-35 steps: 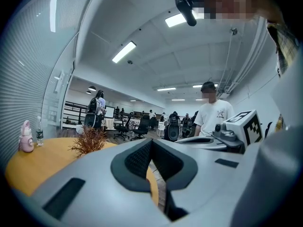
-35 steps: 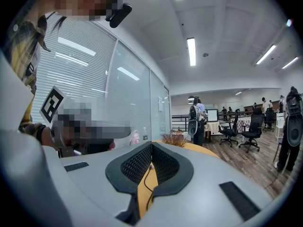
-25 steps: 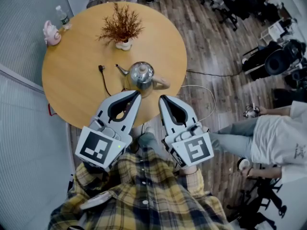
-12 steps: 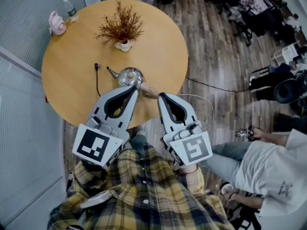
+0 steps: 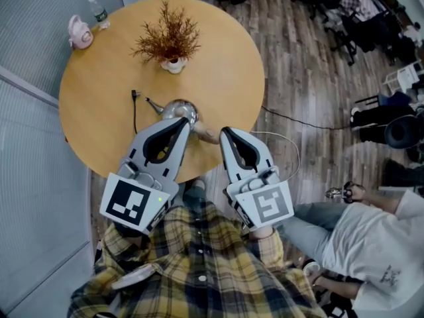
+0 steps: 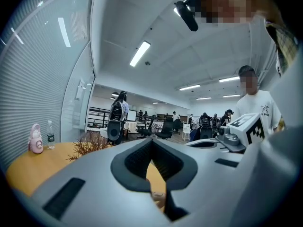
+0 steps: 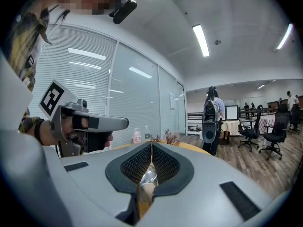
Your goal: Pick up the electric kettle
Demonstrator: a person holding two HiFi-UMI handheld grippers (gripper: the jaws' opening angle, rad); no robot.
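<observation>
The steel electric kettle [image 5: 177,109] stands on the round wooden table [image 5: 99,91], spout to the left, its wooden handle [image 5: 204,135] pointing toward me. My left gripper [image 5: 185,122] is shut, with nothing held, and its tip overlaps the kettle's near edge. The right gripper [image 5: 224,132] is shut too, just right of the handle. In the left gripper view the closed jaws [image 6: 152,140] hide most of the table, and a bit of handle [image 6: 158,197] shows below them. The right gripper view shows the kettle's shiny body [image 7: 148,178] behind my right gripper [image 7: 152,143].
A black cord with plug [image 5: 134,105] lies left of the kettle. A dried plant in a white vase [image 5: 170,44] stands behind it, a pink item [image 5: 79,33] and a bottle [image 5: 98,12] at the far left edge. A glass wall runs on the left. A person [image 5: 381,237] is at right.
Both grippers have moved forward over the table's near edge toward the kettle. The left tip now overlaps the kettle. Both stay shut.
</observation>
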